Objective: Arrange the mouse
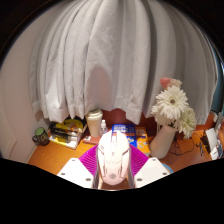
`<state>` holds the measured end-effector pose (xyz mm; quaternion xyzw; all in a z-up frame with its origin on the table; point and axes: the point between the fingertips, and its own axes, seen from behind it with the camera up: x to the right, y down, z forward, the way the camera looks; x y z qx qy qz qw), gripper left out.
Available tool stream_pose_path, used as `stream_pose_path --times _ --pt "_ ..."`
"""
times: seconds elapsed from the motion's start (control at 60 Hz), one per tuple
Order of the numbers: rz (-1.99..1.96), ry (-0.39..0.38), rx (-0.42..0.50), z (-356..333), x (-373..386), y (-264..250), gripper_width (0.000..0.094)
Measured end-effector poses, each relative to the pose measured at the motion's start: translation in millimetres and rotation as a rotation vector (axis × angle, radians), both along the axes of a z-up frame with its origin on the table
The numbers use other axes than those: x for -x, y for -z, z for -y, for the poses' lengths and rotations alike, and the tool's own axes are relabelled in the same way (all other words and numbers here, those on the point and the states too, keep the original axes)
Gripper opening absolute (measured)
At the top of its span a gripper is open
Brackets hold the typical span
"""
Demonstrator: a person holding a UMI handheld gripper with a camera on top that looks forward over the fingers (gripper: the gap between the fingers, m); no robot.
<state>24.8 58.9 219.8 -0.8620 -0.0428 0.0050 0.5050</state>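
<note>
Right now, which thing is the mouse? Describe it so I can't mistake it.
Start at the white curtain and come down past the desk clutter toward the gripper. The mouse sits between its pink-padded jaws, which press on both its sides. It is the only smooth white, rounded shell there, unlike the white flowers further off.

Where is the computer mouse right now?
In the gripper view, the white mouse sits between the gripper's two pink-padded fingers, in front of the vase of white flowers and the curtain.
</note>
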Motion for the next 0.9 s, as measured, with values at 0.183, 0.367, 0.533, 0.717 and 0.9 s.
stream_pose_path --times 0.183,0.367,0.533,0.717,0.9 --pt "-0.036 0.082 0.034 13 -136 37 0.0405" --pt "-0.074 0.151 0.172 20 -216 130 0.0404" --pt "-0.104 0.136 0.285 24 -227 204 0.0405" --pt "-0.106 0.133 0.297 25 -226 230 0.0454" --pt "-0.056 0.123 0.314 25 -225 233 0.057"
